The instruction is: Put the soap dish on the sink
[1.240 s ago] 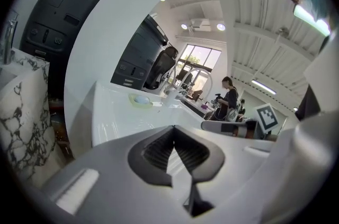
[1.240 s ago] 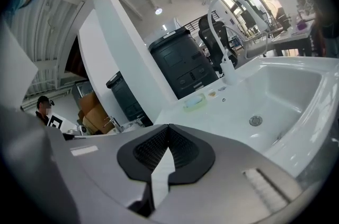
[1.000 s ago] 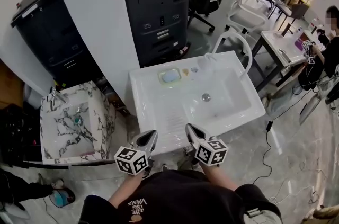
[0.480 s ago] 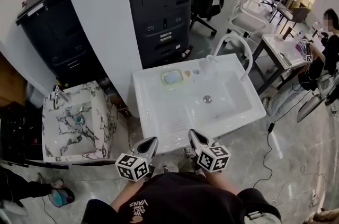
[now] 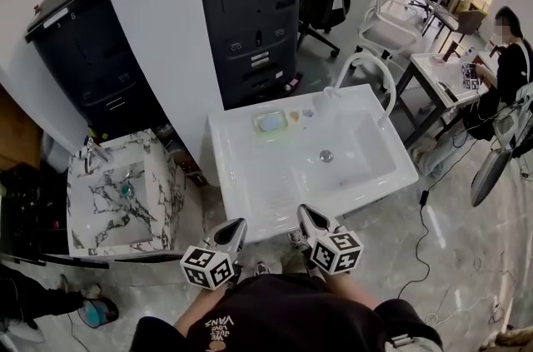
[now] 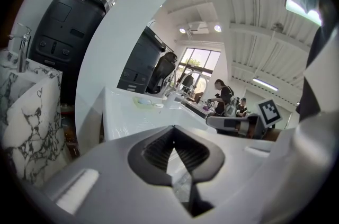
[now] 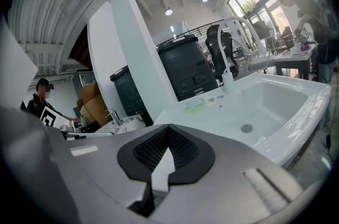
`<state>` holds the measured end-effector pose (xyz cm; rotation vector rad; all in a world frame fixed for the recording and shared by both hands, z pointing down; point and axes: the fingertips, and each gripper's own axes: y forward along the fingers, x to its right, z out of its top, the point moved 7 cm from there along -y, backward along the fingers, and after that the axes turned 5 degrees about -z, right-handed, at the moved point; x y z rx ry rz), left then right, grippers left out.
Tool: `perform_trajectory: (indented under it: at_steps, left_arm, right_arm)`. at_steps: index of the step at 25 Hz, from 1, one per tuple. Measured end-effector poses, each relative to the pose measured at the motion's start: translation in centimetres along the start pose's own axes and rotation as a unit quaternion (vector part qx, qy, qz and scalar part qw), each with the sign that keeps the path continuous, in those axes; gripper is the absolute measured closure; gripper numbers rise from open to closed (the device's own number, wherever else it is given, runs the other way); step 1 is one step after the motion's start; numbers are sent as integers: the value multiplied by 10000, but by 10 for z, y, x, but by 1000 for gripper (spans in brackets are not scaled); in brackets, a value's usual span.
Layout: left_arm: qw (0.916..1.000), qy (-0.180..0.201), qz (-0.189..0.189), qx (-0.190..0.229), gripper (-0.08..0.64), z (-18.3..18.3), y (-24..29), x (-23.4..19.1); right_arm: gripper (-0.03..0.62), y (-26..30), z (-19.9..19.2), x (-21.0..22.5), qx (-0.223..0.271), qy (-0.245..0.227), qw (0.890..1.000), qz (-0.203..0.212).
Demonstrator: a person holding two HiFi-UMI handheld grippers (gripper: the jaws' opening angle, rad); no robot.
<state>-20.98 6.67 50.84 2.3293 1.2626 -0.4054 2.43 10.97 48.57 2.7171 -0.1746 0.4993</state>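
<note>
The soap dish [image 5: 270,121], a pale green rounded-rectangle tray with a bluish centre, sits on the flat deck of the sink [image 5: 250,184], up in its eleven o'clock corner. The sink is glossy white ceramic. Its left half is a ridged drainer, and its right half is a deep rectangular bowl with a round metal drain [image 5: 326,156]. A white arched tap [image 5: 366,69] stands at one o'clock. Both grippers hang at the near edge, at six o'clock, well apart from the dish. The left gripper [image 5: 233,230] and the right gripper [image 5: 306,217] each have their black ribbed fingers [image 6: 159,150] pressed together with nothing between them. At nine o'clock of the sink stands a black-veined marble basin [image 5: 117,200].
</note>
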Motion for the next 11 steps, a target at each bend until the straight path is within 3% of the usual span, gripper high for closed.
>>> perform_trajectory:
  at_steps: [11]
  left_arm:
    - [10000, 21, 39, 27, 508, 2, 2, -4]
  right_arm:
    - [591, 3, -2, 2, -52, 21, 9999, -83]
